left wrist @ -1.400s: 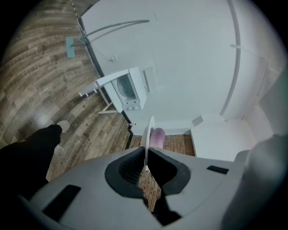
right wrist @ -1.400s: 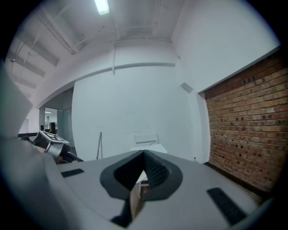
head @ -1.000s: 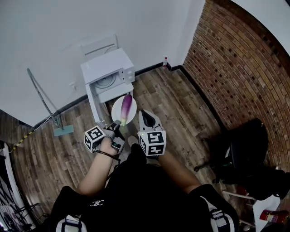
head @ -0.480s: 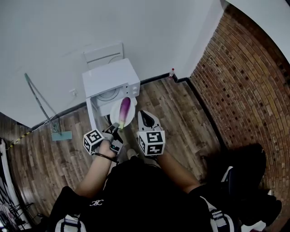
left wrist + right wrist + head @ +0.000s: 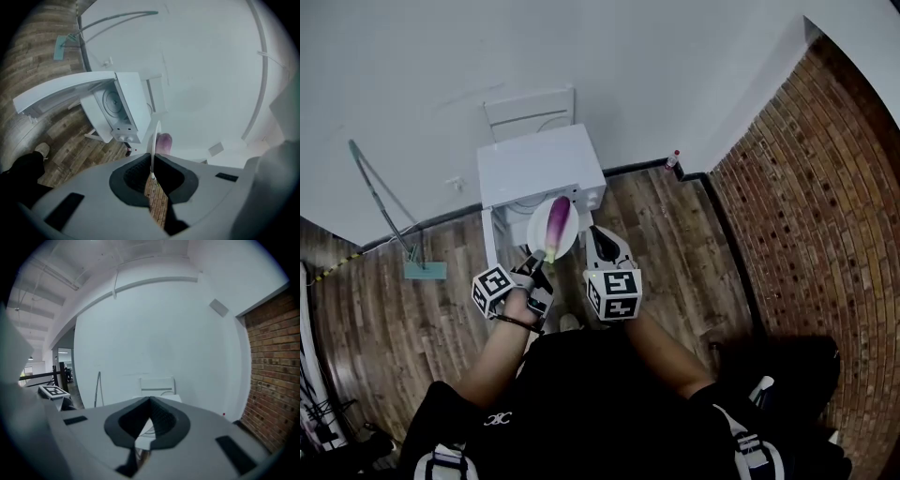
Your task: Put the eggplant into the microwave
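A purple eggplant lies on a white plate. My left gripper is shut on the plate's near rim and holds it just in front of the white microwave. The microwave's door hangs open to the left. In the left gripper view the plate shows edge-on between the jaws of the left gripper, with the eggplant behind it and the microwave ahead on the left. My right gripper stays beside the plate's right edge; in its own view the right gripper is shut and holds nothing.
A white chair stands behind the microwave against the white wall. A long-handled mop leans at the left. A small bottle sits in the corner by the brick wall. The floor is wood plank.
Both grippers and the plate with the eggplant have come closer to the microwave; the plate now overlaps its open front. The grip on the plate is unchanged.
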`<action>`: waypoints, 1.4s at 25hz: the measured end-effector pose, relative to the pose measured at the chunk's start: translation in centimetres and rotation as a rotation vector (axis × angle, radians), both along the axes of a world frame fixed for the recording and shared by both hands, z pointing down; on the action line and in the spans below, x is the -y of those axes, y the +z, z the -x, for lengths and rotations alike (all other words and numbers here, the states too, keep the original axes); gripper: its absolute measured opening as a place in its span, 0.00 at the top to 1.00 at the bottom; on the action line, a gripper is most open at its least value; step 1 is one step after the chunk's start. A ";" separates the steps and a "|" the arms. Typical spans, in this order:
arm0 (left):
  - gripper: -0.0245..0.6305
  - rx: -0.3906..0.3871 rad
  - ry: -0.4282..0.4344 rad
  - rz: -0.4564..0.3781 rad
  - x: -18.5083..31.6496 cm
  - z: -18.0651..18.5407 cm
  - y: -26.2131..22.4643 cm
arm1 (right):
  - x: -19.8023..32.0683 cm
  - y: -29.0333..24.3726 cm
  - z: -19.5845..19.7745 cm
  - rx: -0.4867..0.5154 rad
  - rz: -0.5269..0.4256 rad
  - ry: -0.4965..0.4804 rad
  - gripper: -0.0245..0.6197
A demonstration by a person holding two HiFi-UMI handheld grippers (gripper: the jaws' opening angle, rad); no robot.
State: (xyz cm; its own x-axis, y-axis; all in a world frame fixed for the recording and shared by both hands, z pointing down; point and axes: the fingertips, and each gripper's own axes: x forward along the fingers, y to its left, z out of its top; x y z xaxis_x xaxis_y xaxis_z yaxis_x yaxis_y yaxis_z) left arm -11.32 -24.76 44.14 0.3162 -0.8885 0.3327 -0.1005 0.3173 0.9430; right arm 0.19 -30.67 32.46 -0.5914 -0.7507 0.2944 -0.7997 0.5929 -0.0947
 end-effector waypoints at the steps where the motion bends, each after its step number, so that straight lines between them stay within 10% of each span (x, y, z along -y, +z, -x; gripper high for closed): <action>1: 0.93 -0.002 -0.014 0.009 0.1 0.3 0.3 | 0.4 0.5 0.4 -0.001 0.012 -0.012 0.95; 24: 0.93 -0.026 -0.450 0.073 3.4 -1.1 7.1 | 9.4 7.4 3.5 -0.054 0.094 -0.505 0.95; 35: 0.93 -0.029 -0.533 0.076 5.0 2.0 20.0 | 11.7 21.2 7.3 -0.007 0.059 -0.558 0.95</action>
